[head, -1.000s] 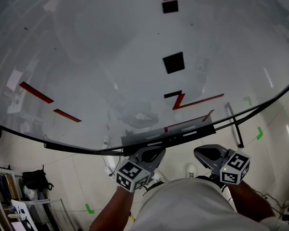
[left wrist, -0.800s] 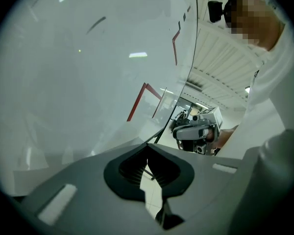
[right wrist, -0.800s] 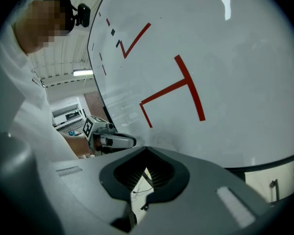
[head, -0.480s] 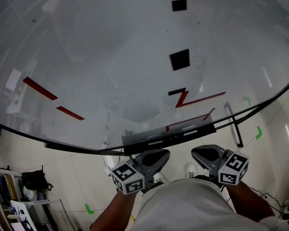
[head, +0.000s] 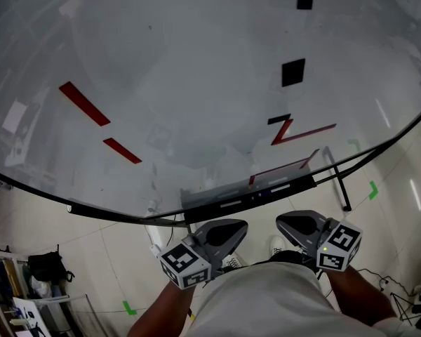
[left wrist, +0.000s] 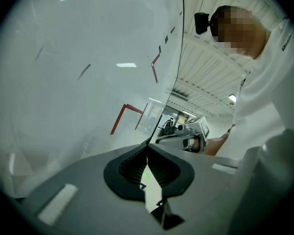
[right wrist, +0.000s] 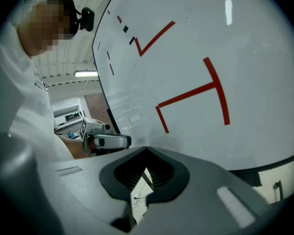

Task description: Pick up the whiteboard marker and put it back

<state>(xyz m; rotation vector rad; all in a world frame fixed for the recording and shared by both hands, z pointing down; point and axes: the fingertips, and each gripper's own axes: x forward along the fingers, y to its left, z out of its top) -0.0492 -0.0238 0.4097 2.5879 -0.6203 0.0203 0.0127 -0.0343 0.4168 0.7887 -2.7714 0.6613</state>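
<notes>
Operator: Whiteboard (head: 196, 83), item one, the largest. It is a glossy white surface rising ahead of both grippers and filling most of my head view. Item two is the pale tiled floor (head: 91, 258), beneath the grippers.

Clerk: Any fittings on the board?

Operator: Item three is a dark tray (head: 249, 196) along the board's lower edge, just beyond both sets of jaw tips. Item four is a black stand leg (head: 337, 177), beyond the right gripper and off to its right.

Clerk: And the grippers?

Operator: Item five is the left gripper (head: 237, 226). Its own view shows the jaws (left wrist: 147, 148) pressed together at the tips with nothing between them. Item six is the right gripper (head: 284, 222), alongside the left and apart from it. Its jaws (right wrist: 146, 153) are likewise closed on nothing.

Clerk: Markings?

Operator: Two red strokes (head: 84, 104) lie far ahead of the left gripper. A black square (head: 292, 72) and a red zigzag (head: 295, 130) lie ahead of the right. A bit of green tape (head: 373, 190) is on the floor to the right gripper's right.

Clerk: And the whiteboard marker?

Operator: I cannot pick it out. The tray carries pale strips that are too small for me to identify.
</notes>
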